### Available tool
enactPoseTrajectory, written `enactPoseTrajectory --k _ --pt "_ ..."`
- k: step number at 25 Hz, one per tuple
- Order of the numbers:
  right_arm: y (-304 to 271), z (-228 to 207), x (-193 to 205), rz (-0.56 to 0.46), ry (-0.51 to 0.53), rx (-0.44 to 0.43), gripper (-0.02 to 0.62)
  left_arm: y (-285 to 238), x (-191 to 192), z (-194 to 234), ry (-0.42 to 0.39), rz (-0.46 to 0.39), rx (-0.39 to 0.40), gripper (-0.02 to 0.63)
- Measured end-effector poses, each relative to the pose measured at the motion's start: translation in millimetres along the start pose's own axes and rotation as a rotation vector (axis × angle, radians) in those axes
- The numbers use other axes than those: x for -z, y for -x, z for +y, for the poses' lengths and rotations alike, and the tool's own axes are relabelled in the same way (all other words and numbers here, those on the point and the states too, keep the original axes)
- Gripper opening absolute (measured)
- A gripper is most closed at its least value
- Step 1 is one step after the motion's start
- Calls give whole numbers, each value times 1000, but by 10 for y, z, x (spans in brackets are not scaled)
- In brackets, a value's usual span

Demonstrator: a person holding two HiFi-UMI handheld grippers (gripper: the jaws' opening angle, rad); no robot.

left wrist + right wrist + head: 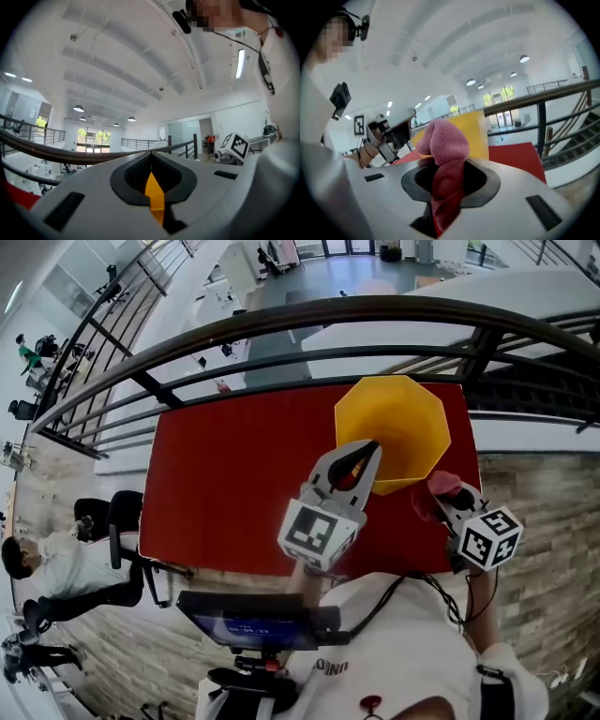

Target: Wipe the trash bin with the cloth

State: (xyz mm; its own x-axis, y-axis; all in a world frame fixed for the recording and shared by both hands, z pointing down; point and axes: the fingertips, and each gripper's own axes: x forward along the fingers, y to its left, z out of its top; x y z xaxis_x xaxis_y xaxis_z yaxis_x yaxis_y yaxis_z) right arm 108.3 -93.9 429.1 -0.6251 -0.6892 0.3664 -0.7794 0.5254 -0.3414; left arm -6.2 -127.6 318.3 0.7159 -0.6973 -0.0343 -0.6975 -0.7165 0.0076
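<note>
Wiping well starts with a steady bin. On the red table (234, 474) the yellow bin (403, 418) sits far right, its near rim pinched tight in my left gripper (364, 454). My right gripper (448, 502), just beside it, clamps the pink cloth (443, 140). I'd press its bulge flat against the wall.

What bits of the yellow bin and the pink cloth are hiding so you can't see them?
- Underside of the trash bin: the head view looks down into it from above.
- Bin's near rim: head view, the left gripper covers part of it.
- Rest of the bin: left gripper view, only a yellow sliver shows between its shut jaws.
- Full size of the cloth: head and right gripper views, it is bunched in the right gripper.
</note>
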Motion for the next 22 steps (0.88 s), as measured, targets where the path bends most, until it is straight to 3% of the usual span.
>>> enactPoseTrajectory --k 3,7,9,15,22 --pt "268 152 -750 -181 66 -13 100 37 -106 205 59 -44 -112 4" --pt "415 254 -1524 -415 103 22 100 57 -202 478 -1 -70 -309 3" --pt "391 263 -1755 -485 126 71 100 43 -232 544 -12 -65 -360 3" --pt "180 308 -1819 -533 140 239 100 46 -271 607 29 -40 -429 4" --pt "-18 320 -1689 -482 142 258 100 25 -241 629 19 -16 -431 3"
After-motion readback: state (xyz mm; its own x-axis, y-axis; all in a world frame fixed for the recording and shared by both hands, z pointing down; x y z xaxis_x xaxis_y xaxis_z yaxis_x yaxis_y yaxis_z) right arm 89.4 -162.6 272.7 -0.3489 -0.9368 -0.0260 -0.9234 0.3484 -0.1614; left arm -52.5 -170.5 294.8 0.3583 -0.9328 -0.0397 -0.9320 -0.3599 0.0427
